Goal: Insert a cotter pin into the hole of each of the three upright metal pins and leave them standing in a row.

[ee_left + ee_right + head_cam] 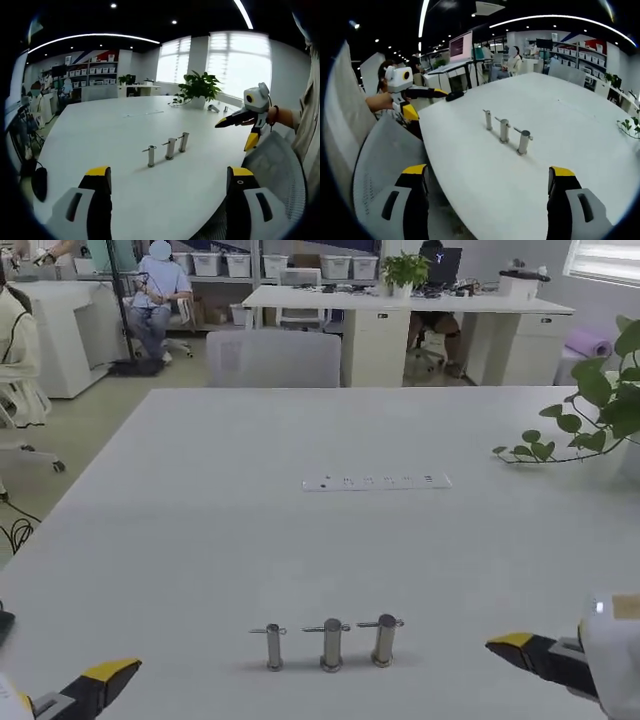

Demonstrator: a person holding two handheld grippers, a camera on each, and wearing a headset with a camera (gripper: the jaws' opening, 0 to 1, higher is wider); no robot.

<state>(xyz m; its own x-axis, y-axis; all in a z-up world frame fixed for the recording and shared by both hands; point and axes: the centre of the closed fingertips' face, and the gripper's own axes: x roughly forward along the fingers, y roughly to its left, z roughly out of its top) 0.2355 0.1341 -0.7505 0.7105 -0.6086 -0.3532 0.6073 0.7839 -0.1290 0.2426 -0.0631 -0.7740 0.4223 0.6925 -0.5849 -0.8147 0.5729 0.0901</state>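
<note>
Three upright metal pins stand in a row on the white table: the left pin, the middle pin and the right pin. Each has a cotter pin across its top. The same row appears in the left gripper view and the right gripper view. My left gripper is open and holds nothing, back from the pins at the near left table edge. My right gripper is open and bare too, at the near right, well clear of the row.
A white power strip lies mid-table beyond the pins. A leafy plant reaches in from the right edge. A grey chair stands at the far side. A dark object lies at the table's left edge. A person sits far back.
</note>
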